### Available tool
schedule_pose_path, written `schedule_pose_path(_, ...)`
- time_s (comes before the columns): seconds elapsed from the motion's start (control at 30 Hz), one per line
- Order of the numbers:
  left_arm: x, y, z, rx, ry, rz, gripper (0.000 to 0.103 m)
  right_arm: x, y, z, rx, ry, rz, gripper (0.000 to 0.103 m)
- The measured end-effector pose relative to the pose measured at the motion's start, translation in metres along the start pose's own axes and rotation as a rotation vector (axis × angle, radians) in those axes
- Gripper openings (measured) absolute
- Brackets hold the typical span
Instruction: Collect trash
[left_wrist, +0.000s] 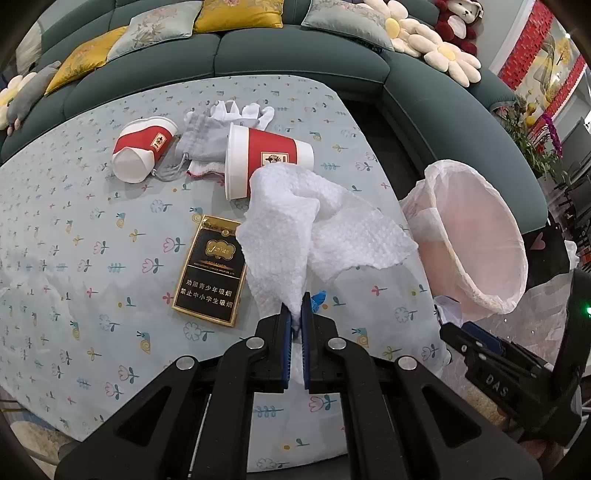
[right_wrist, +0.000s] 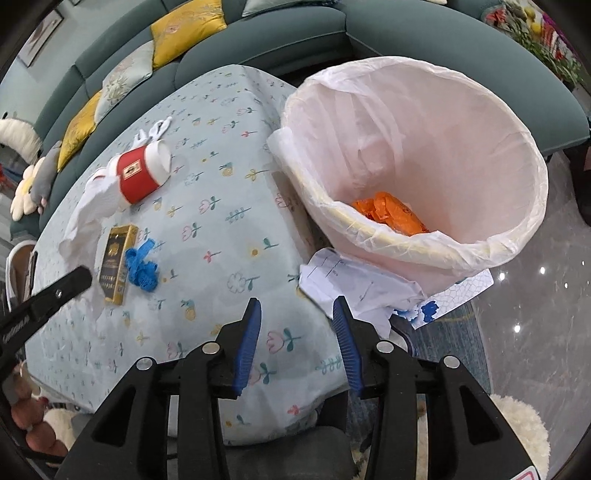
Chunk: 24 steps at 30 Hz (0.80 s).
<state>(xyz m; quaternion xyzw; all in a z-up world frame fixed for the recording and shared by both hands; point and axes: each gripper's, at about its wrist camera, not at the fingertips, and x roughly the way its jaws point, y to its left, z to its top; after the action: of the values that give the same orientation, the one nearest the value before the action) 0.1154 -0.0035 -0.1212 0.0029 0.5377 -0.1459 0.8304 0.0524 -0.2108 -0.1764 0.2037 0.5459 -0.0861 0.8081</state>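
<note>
Surface: pale blue flower-printed tablecloth covers the surface, with a dark teal sofa curving behind it.
Far-left cup: small red and white paper cup lies on its side, mouth toward the camera.
Pouch: grey drawstring cloth pouch lies between the two cups, touching both.
Gloves: white fabric gloves lie just behind the pouch.
Tall cup: tall red and white paper cup lies on its side, rim to the left.
Box: black and gold cigarette box lies flat near the middle of the surface.
Blue scrap: crumpled blue mesh scrap lies just beside the box on its right.
Left tongs: left tongs are pressed together, pinching a white dimpled paper towel, which hangs raised above the surface.
Right tongs: right tongs are spread apart and hold nothing, above the surface's near edge.
Paper: crumpled white printed paper lies at the surface's edge, against the bin.
Bin: round bin lined with a translucent white plastic bag stands beside the surface on the right, with an orange plastic wrapper lying at its bottom.
</note>
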Motion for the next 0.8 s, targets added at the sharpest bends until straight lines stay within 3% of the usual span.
schedule_pose_path(0.27,0.010,-0.003,0.003,0.003,0.016,-0.011,0.004,0.022,-0.010,0.007,0.044,0.037,0.015,0.039)
schedule_pose_path(0.6,0.020,-0.009,0.007,0.013,0.028,-0.021,0.004,0.030,-0.010,0.010,0.054,0.052,0.063,0.016)
schedule_pose_path(0.8,0.023,-0.010,0.005,0.014,0.034,-0.021,0.004,0.031,-0.012,0.012,0.058,0.044,0.077,0.010)
